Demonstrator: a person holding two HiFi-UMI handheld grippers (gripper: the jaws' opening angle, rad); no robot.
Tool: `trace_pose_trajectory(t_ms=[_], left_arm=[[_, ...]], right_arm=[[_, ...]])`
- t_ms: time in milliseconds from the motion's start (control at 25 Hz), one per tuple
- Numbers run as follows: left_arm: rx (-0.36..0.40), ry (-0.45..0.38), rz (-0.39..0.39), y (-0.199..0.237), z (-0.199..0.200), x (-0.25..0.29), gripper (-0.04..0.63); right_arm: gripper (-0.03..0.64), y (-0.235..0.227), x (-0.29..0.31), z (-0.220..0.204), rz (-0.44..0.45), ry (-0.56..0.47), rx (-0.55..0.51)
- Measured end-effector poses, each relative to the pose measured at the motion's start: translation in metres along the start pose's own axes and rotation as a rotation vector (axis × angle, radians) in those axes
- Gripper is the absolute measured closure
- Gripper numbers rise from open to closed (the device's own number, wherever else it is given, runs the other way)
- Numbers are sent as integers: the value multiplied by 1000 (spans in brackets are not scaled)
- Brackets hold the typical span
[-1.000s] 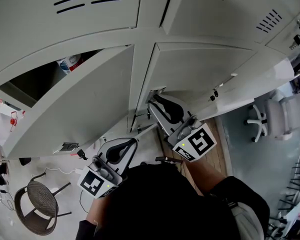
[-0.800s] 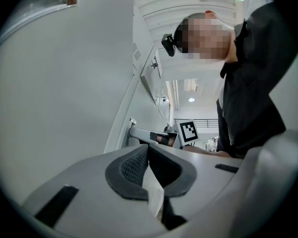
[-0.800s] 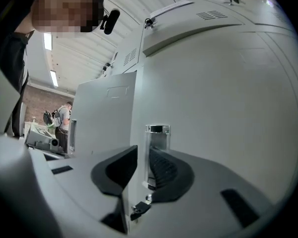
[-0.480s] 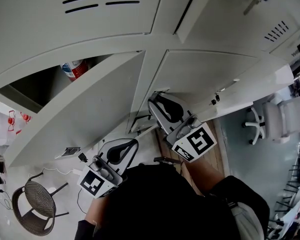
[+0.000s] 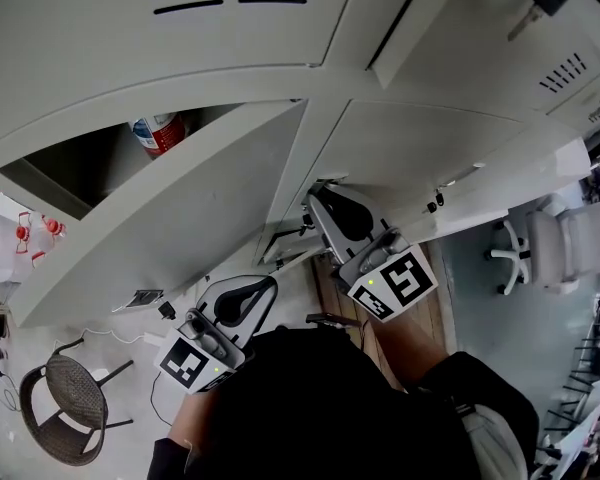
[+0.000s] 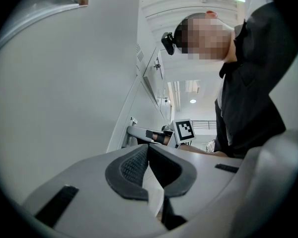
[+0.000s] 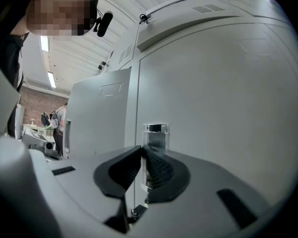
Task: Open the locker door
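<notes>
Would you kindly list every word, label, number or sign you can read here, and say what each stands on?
No text can be read in any view.
Red-labelled container in the open locker: print too small to read.
Small label on the open door: too blurred to read.
Left marker cube and right marker cube: black-and-white squares only, no letters.

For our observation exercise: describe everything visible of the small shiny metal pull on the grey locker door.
The small shiny metal pull is a thin, upright tab near the left edge of the grey locker door. The right gripper has its dark ribbed jaws shut on its lower part; its top shows above them.
</notes>
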State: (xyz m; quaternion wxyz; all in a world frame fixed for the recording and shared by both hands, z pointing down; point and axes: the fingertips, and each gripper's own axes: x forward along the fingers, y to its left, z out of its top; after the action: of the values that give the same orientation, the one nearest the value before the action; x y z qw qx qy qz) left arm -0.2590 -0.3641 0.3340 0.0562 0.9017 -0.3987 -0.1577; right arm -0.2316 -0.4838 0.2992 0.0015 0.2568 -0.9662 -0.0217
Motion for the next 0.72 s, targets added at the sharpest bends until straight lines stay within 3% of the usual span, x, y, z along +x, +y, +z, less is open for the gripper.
trace_pose_trajectory(t_ms=[360, 720], left_arm=[[24, 6, 23, -5, -4, -1, 578], [54, 6, 24, -31, -7, 9, 578]], right_arm=[[578, 7, -10, 0, 55, -19, 5], [580, 24, -39, 0, 194, -51, 7]])
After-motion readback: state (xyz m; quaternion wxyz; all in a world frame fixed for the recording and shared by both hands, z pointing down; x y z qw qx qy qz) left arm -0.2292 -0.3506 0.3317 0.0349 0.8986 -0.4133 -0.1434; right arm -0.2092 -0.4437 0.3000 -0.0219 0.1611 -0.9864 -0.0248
